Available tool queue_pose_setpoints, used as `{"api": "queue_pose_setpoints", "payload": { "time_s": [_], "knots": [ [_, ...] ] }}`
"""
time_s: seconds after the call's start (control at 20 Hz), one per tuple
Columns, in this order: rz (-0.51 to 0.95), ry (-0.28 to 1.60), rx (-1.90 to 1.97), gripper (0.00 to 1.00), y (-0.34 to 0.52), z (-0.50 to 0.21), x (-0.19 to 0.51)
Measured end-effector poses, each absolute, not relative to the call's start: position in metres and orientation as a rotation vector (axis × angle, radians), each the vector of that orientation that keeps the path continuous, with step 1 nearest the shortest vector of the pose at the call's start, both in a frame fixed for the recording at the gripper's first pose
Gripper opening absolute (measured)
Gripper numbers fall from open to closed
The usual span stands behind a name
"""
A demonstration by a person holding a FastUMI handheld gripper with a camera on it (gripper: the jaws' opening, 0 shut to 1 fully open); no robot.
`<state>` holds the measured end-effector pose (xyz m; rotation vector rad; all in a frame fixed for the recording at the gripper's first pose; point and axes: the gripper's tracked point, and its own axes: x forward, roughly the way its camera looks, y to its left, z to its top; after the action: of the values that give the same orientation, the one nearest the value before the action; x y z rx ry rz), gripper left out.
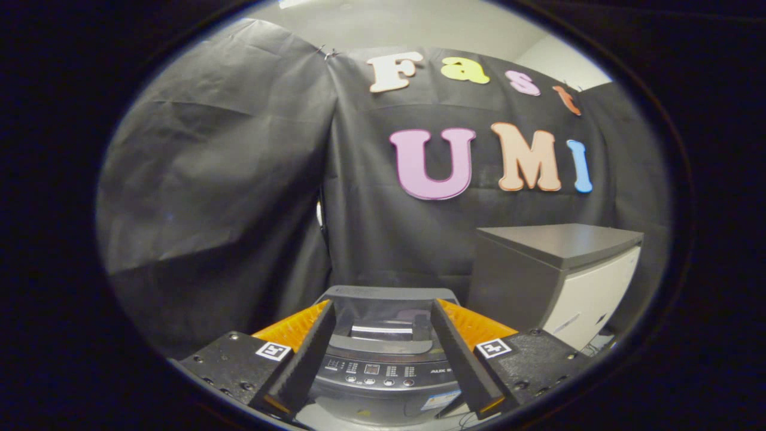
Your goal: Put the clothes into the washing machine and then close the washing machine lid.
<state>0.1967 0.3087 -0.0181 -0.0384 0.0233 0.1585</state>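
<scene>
The washing machine (383,359) is a top-loading unit standing just ahead of and below the gripper (383,353), framed between the two fingers. Its lid (383,317) appears to lie flat and closed: a dark, glossy, see-through panel in a smooth grey plastic frame, with a raised grey bar across its front edge that looks like the handle. Judged from its build, the lid is rigid, light and hinged at the rear; the handle bar at the front edge is the place to take hold, since the glossy panel would likely slip under the pads. Just in front of the lid sits the control panel (383,374), a curved dark strip with small round buttons and a display; it should be kept clear of the fingers. No clothes can be seen near the machine, and the drum contents cannot be made out through the lid. Clothes, as soft, limp and light goods, would be best pinched at a bunched fold. The jaws are spread wide and hold nothing. Beside the machine, on the side of the right finger, stands a boxy cabinet (556,275) with a matte grey top and a pale front. Behind the machine hangs wrinkled black cloth (209,179).
</scene>
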Motion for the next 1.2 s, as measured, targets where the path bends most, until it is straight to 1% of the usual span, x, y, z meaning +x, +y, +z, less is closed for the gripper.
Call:
{"api": "queue_pose_setpoints", "payload": {
  "time_s": [0.1,0.35,0.7,1.0,1.2],
  "knots": [
    [0.099,-0.007,-0.023,0.97,0.291,-0.006,0.188],
    [0.057,-0.081,-0.018,0.96,0.265,0.018,0.166],
    [0.056,-0.049,-0.016,0.96,0.237,0.014,0.136],
    [0.016,-0.038,-0.024,0.96,0.215,0.02,0.106],
    [0.017,-0.047,-0.076,0.96,0.216,0.024,0.094]
  ]
}}
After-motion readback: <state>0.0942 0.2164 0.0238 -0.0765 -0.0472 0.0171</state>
